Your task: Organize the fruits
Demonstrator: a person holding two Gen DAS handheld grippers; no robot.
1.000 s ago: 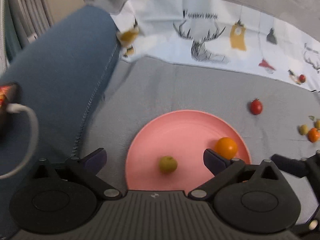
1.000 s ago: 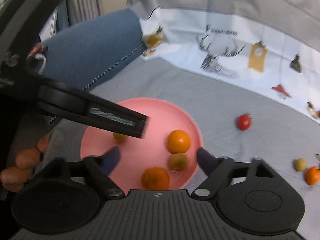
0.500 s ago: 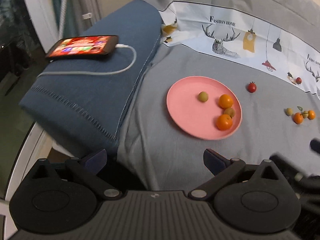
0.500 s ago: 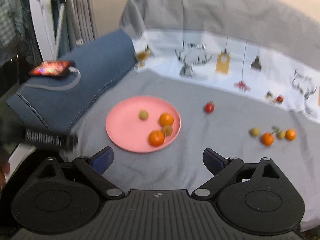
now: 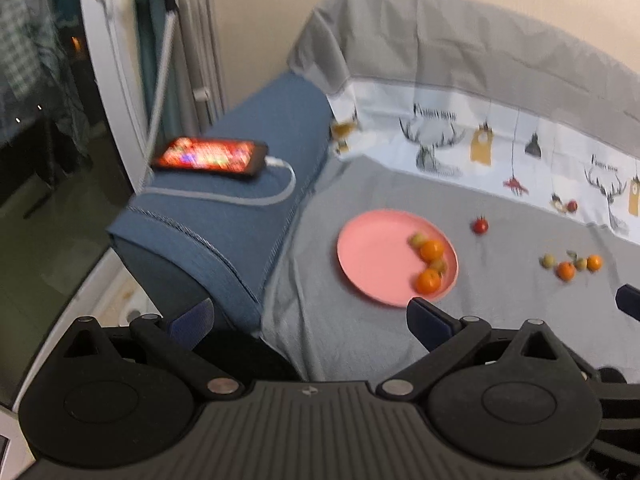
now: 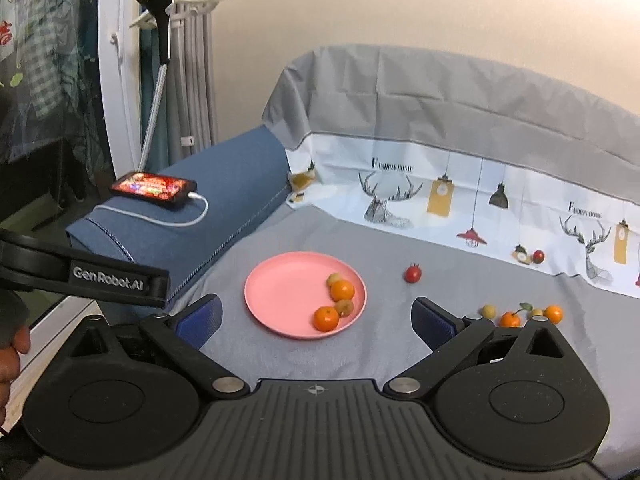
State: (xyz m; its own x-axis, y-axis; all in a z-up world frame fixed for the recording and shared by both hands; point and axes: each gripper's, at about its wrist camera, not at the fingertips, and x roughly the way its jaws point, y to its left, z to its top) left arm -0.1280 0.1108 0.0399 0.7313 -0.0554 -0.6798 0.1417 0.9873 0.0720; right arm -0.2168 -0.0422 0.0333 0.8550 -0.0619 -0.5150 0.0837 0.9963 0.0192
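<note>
A pink plate (image 6: 280,300) lies on the grey sheet (image 6: 360,352) and holds four fruits along its right side: two oranges (image 6: 342,290) and two small yellow-green fruits (image 6: 344,307), all close together. To the right of the plate, apart from it, sits a red tomato (image 6: 412,274). Farther right and nearer lies a loose row of four more fruits (image 6: 510,319) (two orange, two yellowish, one with a leafy stem). The right gripper (image 6: 316,318) hangs near and above the sheet, its jaws widening with nothing between them. The left gripper (image 5: 310,318) is also spread wide and empty; in the right wrist view its body shows at the left edge with a hand (image 6: 10,360) below it. To the left a blue cushion (image 6: 192,216) carries a lit phone (image 6: 154,187) with a white cable (image 6: 180,220) plugged in. A printed cloth (image 6: 460,196) with deer and lamps runs along the far side.
</note>
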